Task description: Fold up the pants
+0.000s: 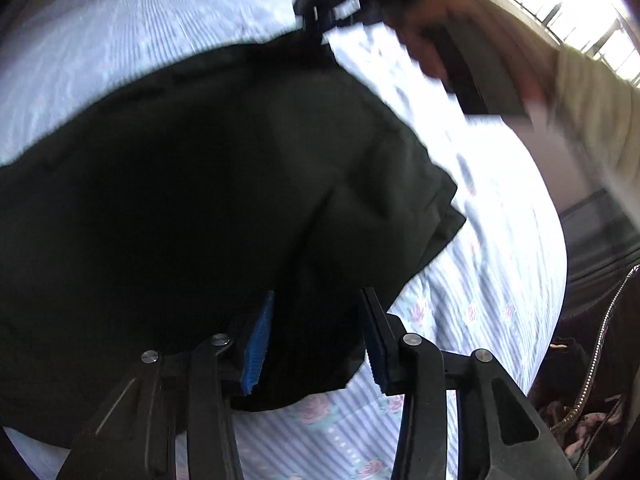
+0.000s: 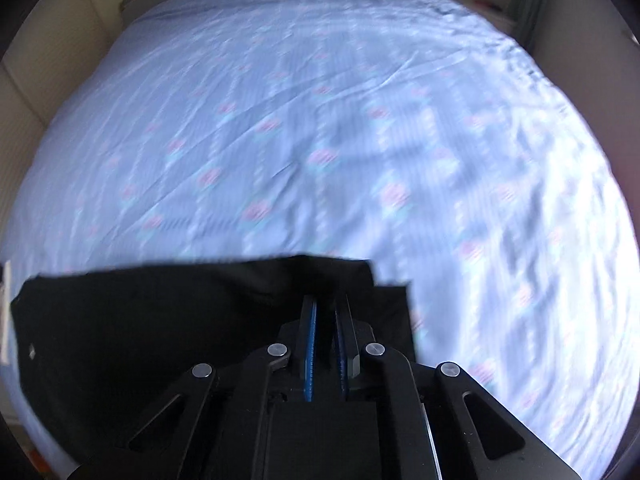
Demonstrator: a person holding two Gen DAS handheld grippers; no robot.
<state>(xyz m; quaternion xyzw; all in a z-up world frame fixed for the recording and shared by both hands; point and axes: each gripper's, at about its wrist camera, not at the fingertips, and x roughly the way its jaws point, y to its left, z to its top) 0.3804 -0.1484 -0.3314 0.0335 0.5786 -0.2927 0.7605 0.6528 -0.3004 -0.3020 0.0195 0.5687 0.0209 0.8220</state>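
Note:
The black pants (image 1: pixel 208 200) lie spread on the bed, filling most of the left wrist view. My left gripper (image 1: pixel 318 300) is open, its blue pads wide apart just above the pants' near edge. The right gripper also shows in the left wrist view (image 1: pixel 320 24) at the pants' far corner, held by a hand. In the right wrist view my right gripper (image 2: pixel 326 302) has its blue pads close together on the edge of the black pants (image 2: pixel 160 312), and the cloth hangs from it above the bed.
The bed carries a light blue striped sheet with pink roses (image 2: pixel 320 120). A dark bag with a metal chain (image 1: pixel 596 360) sits off the bed's right side. A bright window (image 1: pixel 560 0) is at the upper right.

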